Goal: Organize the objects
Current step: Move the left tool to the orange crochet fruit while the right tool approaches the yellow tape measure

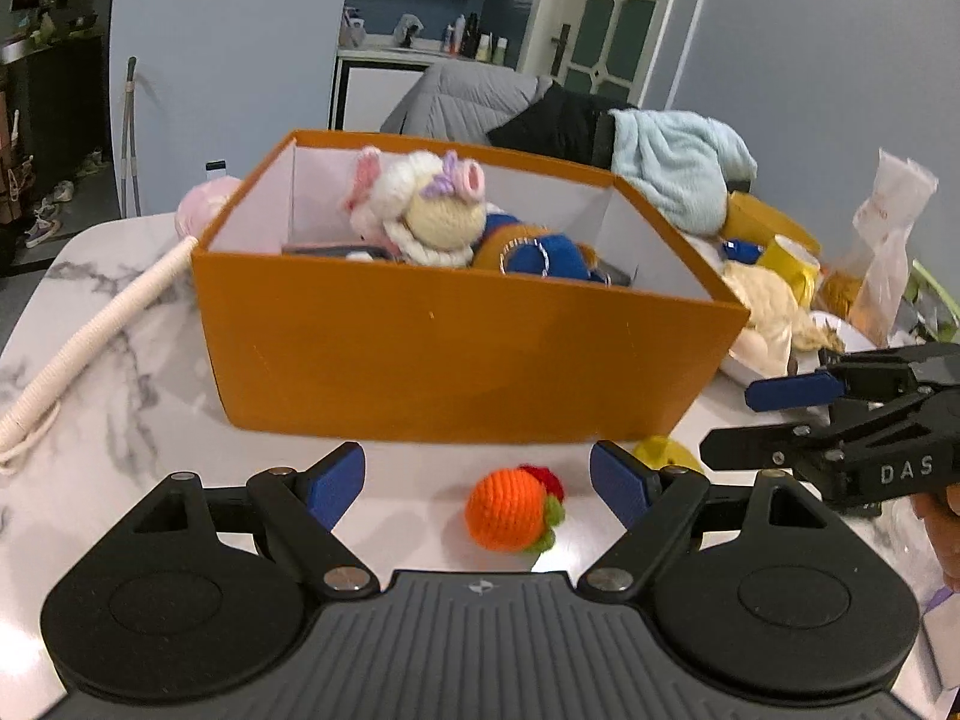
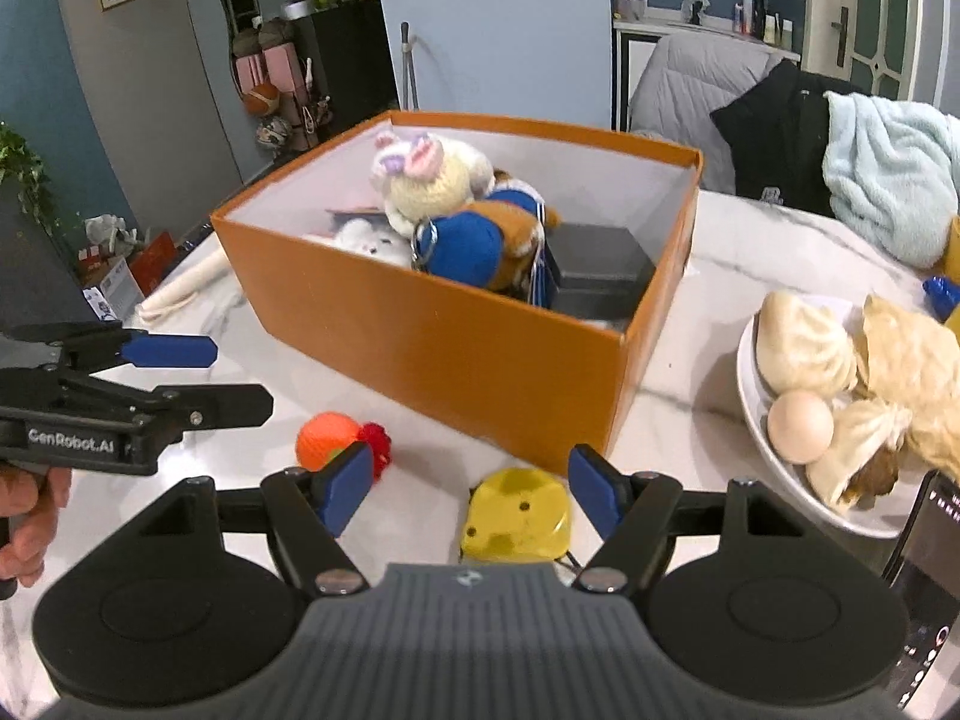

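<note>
Both grippers are angled down at the white marble-look table [image 1: 90,276], side by side, just in front of the orange cardboard box [image 1: 456,360] stuffed with crocheted dolls. The left gripper [image 1: 477,483] is held spread wide, nothing pinched; the orange crocheted ball with red and green bits [image 1: 510,510] is framed between its blue pads on the tabletop, untouched. The right gripper [image 2: 468,489] is parted too, empty, with the small yellow plastic gadget [image 2: 519,519] lying between its fingers. A hand [image 2: 24,516] is seen wrapped round the left grip.
</note>
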### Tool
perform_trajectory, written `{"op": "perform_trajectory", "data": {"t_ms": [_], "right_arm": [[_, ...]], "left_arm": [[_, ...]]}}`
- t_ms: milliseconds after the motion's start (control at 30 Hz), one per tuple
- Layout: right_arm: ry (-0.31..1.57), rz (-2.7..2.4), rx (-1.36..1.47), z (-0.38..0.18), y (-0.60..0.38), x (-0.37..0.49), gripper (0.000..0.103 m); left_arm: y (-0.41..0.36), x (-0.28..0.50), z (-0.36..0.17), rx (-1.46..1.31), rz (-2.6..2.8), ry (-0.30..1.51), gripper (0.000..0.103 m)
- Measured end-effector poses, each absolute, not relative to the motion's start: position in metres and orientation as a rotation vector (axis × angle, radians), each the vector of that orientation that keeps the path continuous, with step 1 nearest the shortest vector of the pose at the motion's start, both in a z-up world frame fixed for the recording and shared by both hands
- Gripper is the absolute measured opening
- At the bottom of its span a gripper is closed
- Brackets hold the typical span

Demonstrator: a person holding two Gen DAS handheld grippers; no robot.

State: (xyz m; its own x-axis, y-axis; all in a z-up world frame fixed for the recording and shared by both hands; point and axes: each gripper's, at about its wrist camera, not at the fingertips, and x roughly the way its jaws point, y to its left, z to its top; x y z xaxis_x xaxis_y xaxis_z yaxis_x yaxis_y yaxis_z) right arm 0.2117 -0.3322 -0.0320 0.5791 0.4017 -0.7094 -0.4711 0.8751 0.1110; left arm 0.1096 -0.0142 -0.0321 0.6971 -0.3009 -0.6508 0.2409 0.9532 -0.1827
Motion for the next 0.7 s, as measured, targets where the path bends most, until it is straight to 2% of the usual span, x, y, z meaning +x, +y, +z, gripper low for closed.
{"op": "perform_trajectory", "data": {"t_ms": [433, 700], "right_arm": [[0.828, 0.458, -0.078, -0.055, -0.331, 0.216, 0.078], [0.846, 0.456, -0.099, -0.078, -0.321, 0.211, 0.078]], "left_arm": [[-0.029, 0.109, -0.065, -0.047, -0.290, 0.832, 0.097], [-0.042, 0.107, -0.075, 0.023, -0.265, 0.802, 0.097]]}}
